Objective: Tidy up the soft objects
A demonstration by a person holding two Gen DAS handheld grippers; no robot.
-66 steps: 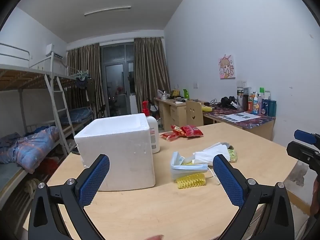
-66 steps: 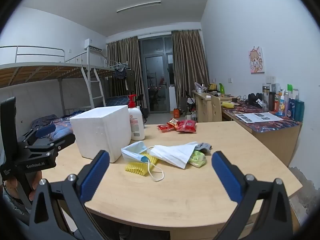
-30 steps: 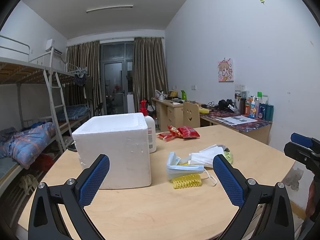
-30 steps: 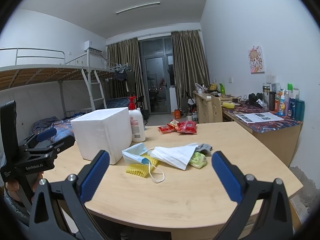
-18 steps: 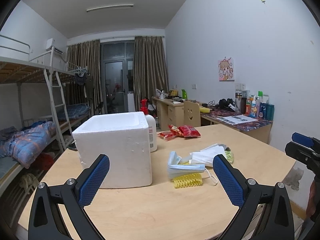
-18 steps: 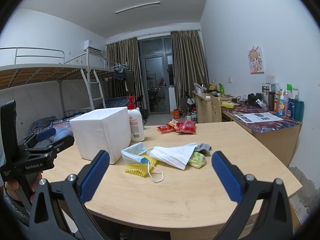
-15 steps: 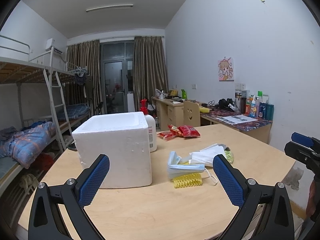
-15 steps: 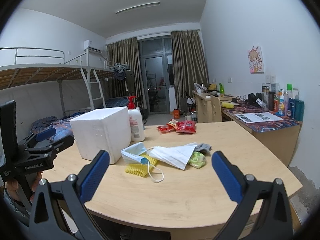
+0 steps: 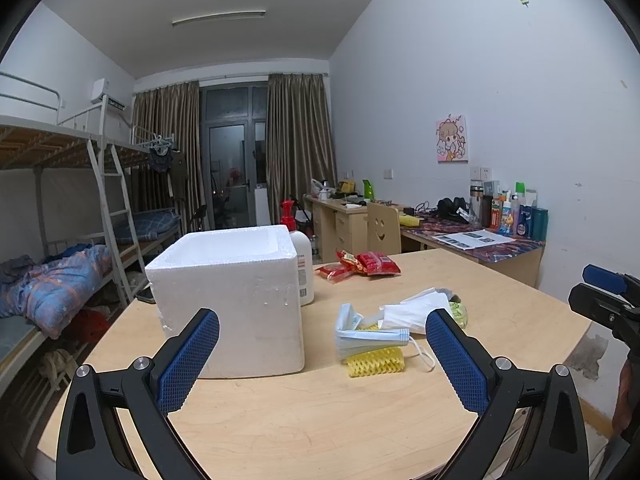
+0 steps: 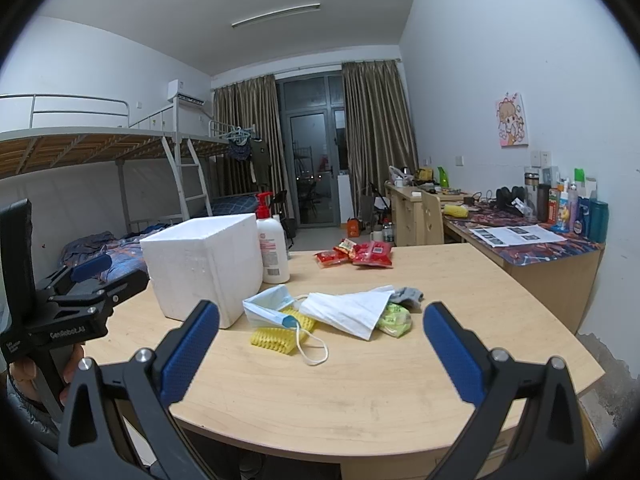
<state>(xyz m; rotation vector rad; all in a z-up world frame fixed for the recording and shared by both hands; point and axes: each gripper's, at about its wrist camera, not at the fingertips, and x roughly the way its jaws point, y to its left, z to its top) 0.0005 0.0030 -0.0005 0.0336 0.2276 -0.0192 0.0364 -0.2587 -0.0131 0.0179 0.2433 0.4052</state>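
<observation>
1. My left gripper: fingers spread wide, empty, held above the near edge of the wooden table.
2. My right gripper: fingers equally wide, holding nothing, also over the near edge.
3. White foam box: open-topped, upright on the table's left half.
4. Pump bottle: upright, just behind the box.
5. Soft pile, right of the box: blue face mask lying on a yellow foam net; white mask beside it, overlapping a green item and a grey cloth.
6. Red snack packets: farther back, well apart from the pile.
</observation>
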